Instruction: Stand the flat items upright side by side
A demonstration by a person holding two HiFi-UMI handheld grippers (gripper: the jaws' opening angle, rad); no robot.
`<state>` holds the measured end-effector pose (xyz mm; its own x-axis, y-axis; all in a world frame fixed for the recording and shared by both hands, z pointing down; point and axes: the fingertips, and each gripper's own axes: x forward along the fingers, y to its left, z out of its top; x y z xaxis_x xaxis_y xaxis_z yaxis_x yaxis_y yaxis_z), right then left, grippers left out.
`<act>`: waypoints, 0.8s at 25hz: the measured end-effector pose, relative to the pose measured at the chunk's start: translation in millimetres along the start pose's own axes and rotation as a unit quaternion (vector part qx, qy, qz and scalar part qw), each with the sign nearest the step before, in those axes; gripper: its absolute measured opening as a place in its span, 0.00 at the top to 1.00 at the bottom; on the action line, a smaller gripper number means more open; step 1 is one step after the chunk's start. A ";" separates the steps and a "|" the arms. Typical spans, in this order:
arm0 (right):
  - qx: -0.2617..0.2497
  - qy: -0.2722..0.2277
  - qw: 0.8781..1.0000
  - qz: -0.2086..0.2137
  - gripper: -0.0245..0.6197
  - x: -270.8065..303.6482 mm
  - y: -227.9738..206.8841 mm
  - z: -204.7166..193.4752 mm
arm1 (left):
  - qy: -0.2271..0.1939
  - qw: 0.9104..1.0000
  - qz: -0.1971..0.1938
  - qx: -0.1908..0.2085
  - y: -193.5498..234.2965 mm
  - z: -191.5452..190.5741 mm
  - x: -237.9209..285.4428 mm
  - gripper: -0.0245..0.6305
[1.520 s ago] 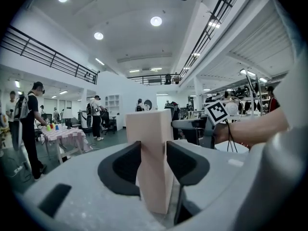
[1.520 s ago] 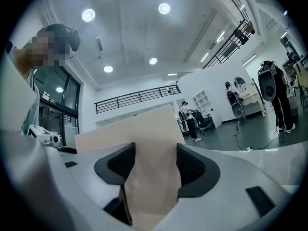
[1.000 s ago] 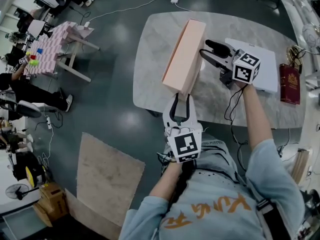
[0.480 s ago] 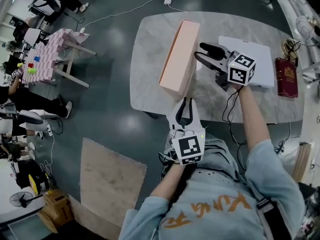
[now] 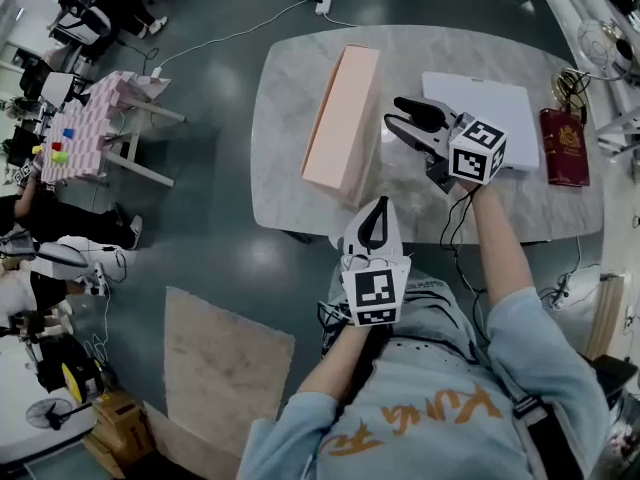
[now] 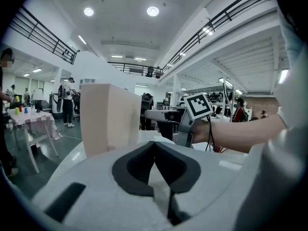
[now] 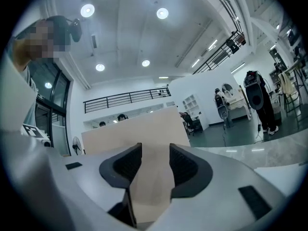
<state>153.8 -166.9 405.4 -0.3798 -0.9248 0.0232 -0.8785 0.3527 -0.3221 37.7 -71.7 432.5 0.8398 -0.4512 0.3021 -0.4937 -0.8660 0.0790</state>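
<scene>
A long pink box (image 5: 340, 118) stands on its long edge on the marble table (image 5: 290, 183); it also shows as a pink box (image 6: 108, 117) in the left gripper view. My left gripper (image 5: 373, 220) sits just off the box's near end, by the table's front edge, with its jaws shut on nothing (image 6: 155, 145). My right gripper (image 5: 400, 120) points at the box's right face from a short way off. Its jaws are closing with nothing between the pads (image 7: 155, 153); the pink box (image 7: 139, 129) shows through the gap.
A flat white box (image 5: 505, 98) lies on the table behind the right gripper, and a dark red book (image 5: 563, 146) lies at the table's right end. On the floor to the left stand a small pink table (image 5: 95, 118) and people on chairs. A power strip (image 5: 322, 3) lies beyond the far edge.
My left gripper let go of the box's near end, drew back toward me and shut. The box stays standing on edge. The right gripper's jaws have narrowed a little.
</scene>
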 end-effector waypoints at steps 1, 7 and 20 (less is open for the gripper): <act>-0.009 0.004 1.000 -0.008 0.68 -3.3 -0.5 -0.7 | 0.002 1.000 -0.008 -0.001 -3.2 -0.5 2.5 0.95; -0.024 -0.011 0.997 -0.066 0.75 -35.0 -8.5 1.2 | 0.014 0.999 -0.052 0.006 -21.6 -2.1 20.6 0.95; 0.025 -0.064 0.974 -0.216 0.90 -130.0 -38.5 -3.3 | 0.028 0.989 -0.142 0.012 -62.5 5.2 63.3 0.95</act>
<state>236.1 -59.7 417.9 0.0647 -0.9967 0.0498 -0.9319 -0.0782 -0.3541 123.0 -47.2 441.7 0.9293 -0.1773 0.3240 -0.2342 -0.9612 0.1457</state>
